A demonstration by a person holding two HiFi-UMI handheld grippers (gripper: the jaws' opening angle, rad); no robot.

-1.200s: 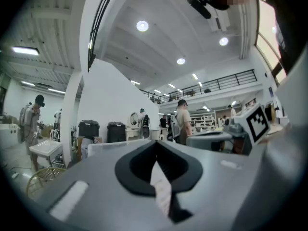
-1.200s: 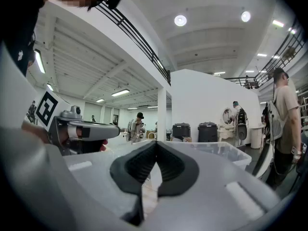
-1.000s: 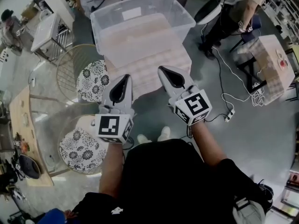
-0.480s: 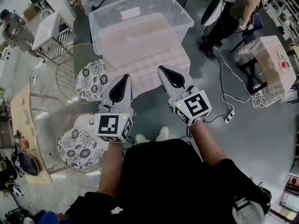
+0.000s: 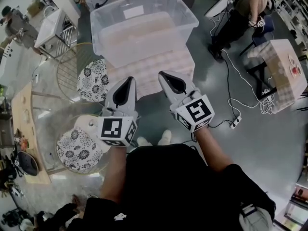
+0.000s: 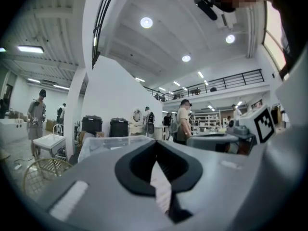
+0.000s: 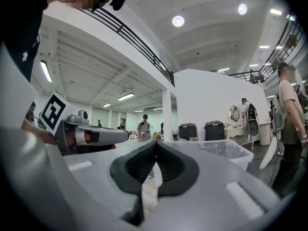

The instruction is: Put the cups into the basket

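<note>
My left hand-held gripper (image 5: 128, 81) and right hand-held gripper (image 5: 163, 75) stay closed on nothing, barely drifted toward the clear bin (image 5: 144, 18) at 12 o'clock; no cup taken yet.

- Both arms are stretched out in front of the body, with the left forearm (image 5: 114, 170) and the right forearm (image 5: 211, 150) bare below a black top.
- The left gripper (image 5: 127, 81) sits a bit lower and closer to the body, pointing forward. The left marker cube (image 5: 118, 130) is at the wrist end.
- The right gripper (image 5: 164, 75) is just beside it and angled slightly inward, so the two noses lean toward each other – near, but not touching. The right marker cube (image 5: 194, 112) is tilted (one corner faces down).
- Left jaws, seen in the left gripper view, are pressed together, with the black pads meeting at the tip.
- Right jaws are the same – closed tip to tip.
</note>
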